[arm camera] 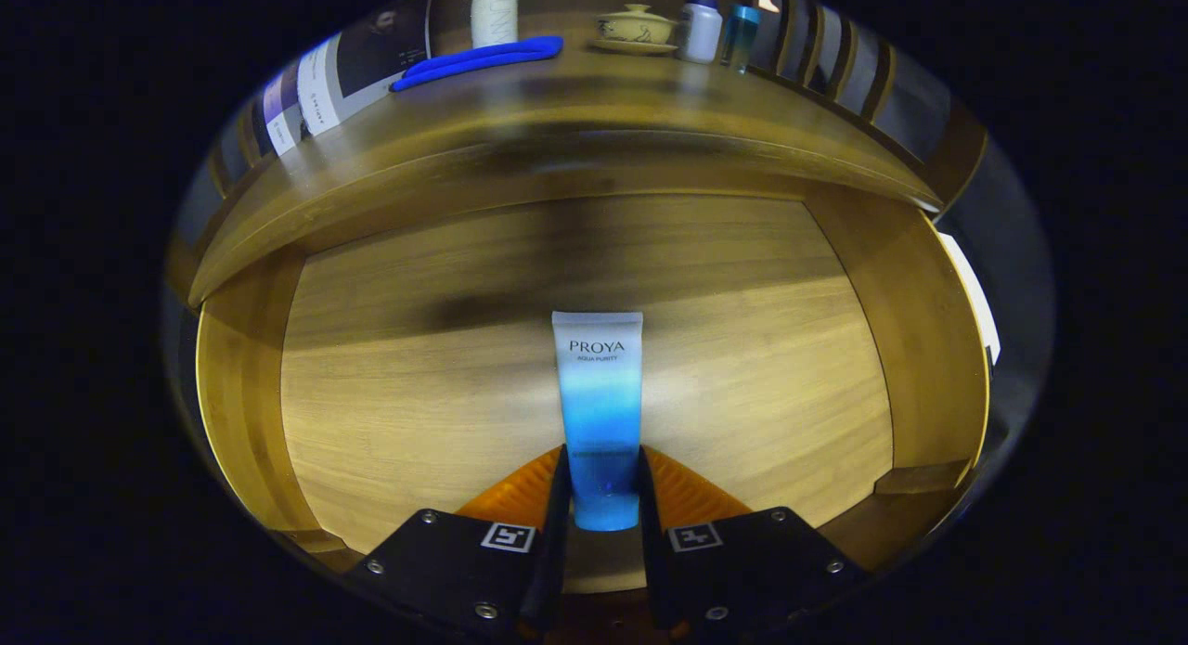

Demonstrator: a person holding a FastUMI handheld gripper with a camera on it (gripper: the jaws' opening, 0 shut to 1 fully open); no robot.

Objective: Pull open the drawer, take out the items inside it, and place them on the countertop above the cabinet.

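Down in the open drawer (371, 413), the tool (601, 483) pinches the blue tube's (599, 385) near end

- The drawer (390, 422) floor is lying bare all around the tube (599, 394), which the jaws are squeezing.
- The bench (575, 97) lip is hanging over it.
- A blue strip (478, 60) and bottles (701, 28) are crowding the back.

Lying mid-floor in the open wooden drawer (390, 422): blue-and-white cosmetic tube (600, 394), cap end clamped between gripper (601, 483) fingers.
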